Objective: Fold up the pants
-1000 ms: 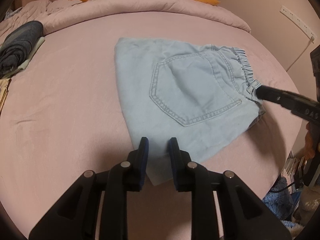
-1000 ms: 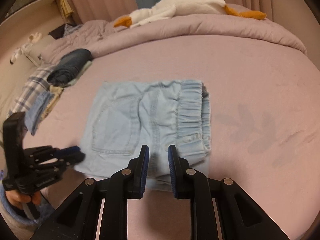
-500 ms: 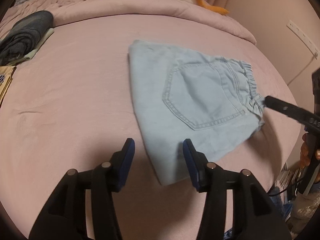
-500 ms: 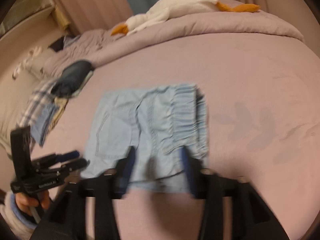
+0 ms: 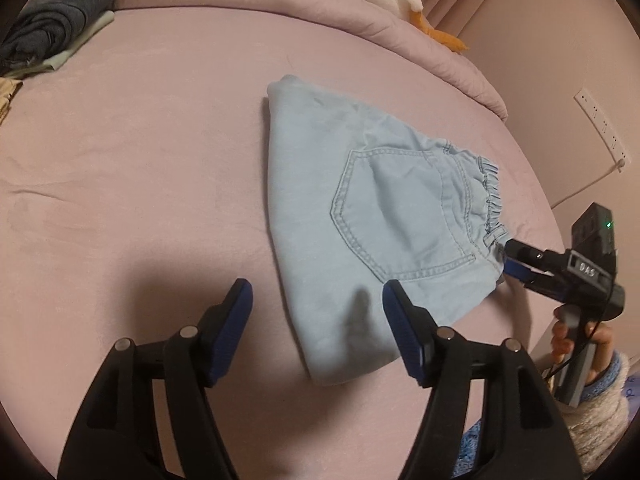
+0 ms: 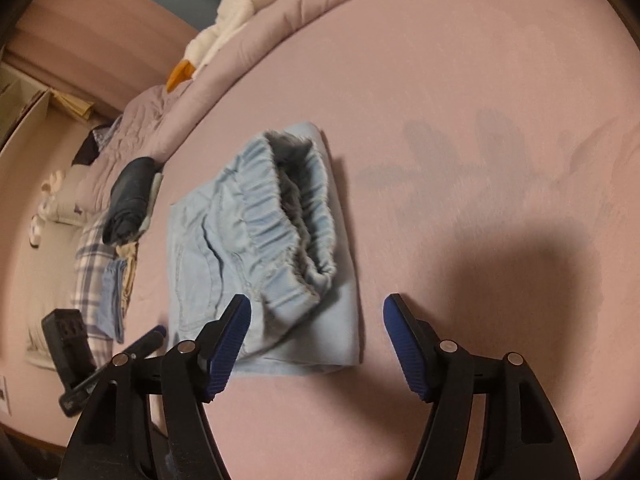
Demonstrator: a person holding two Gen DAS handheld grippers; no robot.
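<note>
Left wrist: left gripper (image 5: pixel 317 294) jaws wide, empty | right gripper (image 6: pixel 317 307) jaws wide, over pants (image 6: pixel 256 248)

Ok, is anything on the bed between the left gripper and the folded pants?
Nothing visible. The left gripper is open right at the near edge of the pants, with only bare sheet around. The dark folded clothes lie far off.
</note>
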